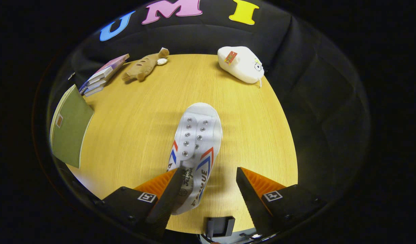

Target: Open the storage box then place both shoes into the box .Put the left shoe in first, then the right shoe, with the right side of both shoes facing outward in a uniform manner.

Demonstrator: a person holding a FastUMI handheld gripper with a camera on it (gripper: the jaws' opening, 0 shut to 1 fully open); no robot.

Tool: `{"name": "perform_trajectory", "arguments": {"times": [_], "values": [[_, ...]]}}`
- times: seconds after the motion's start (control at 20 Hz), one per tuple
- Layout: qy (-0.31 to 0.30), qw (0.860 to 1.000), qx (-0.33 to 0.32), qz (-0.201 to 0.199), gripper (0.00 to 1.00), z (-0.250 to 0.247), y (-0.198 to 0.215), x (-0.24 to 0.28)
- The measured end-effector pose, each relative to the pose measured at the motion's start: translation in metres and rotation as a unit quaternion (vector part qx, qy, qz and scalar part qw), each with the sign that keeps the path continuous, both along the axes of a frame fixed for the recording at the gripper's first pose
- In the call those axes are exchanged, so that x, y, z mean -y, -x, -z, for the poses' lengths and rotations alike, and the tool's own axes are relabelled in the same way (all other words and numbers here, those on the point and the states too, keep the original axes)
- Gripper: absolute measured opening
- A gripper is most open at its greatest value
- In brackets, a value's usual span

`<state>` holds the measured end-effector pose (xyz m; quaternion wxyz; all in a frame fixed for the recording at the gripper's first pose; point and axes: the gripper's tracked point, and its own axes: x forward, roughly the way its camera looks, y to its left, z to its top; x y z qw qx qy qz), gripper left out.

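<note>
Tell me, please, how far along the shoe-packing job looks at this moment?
Done: nothing that can be confirmed; no shoe can be seen packed away. In hand: the gripper is open, its fingers straddling the heel end of a white shoe that lies on the wooden table, toe pointing away; one finger overlaps the shoe's edge, the other stands apart. Left: closing on this shoe, placing it, then the second one.

The gripper [208, 173] hangs above the table, its two fingers spread wide apart, clamping nothing.

Gripper-mounted fisheye view
Looks steeply down along the gripper [209, 176], close over the bench [133, 128], facing the booth wall.
</note>
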<state>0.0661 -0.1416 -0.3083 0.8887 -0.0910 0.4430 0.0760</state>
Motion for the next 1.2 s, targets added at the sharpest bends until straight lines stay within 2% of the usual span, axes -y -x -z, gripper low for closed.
{"name": "perform_trajectory", "arguments": {"times": [0.15, 0.3, 0.35, 0.4, 0.5, 0.55, 0.7, 0.8, 1.0, 1.2], "values": [[0.003, 1.000, 0.002, 0.009, 0.99, 0.011, -0.012, 0.005], [-0.044, 0.998, -0.025, 0.023, 0.96, 0.021, -0.014, -0.005], [-0.059, 0.998, -0.027, 0.024, 0.91, 0.023, -0.015, -0.009], [-0.076, 0.996, -0.033, 0.022, 0.74, 0.024, -0.013, -0.015], [-0.077, 0.996, -0.031, 0.026, 0.46, 0.026, -0.014, -0.017], [-0.076, 0.996, -0.030, 0.029, 0.46, 0.024, -0.014, -0.016], [-0.105, 0.990, -0.048, 0.084, 0.23, 0.024, -0.015, -0.010], [-0.116, 0.987, -0.049, 0.103, 0.08, 0.024, -0.016, -0.009], [-0.128, 0.984, -0.062, 0.108, 0.07, 0.014, -0.005, -0.024], [-0.144, 0.983, -0.056, 0.101, 0.07, -0.020, 0.016, -0.056]]}}
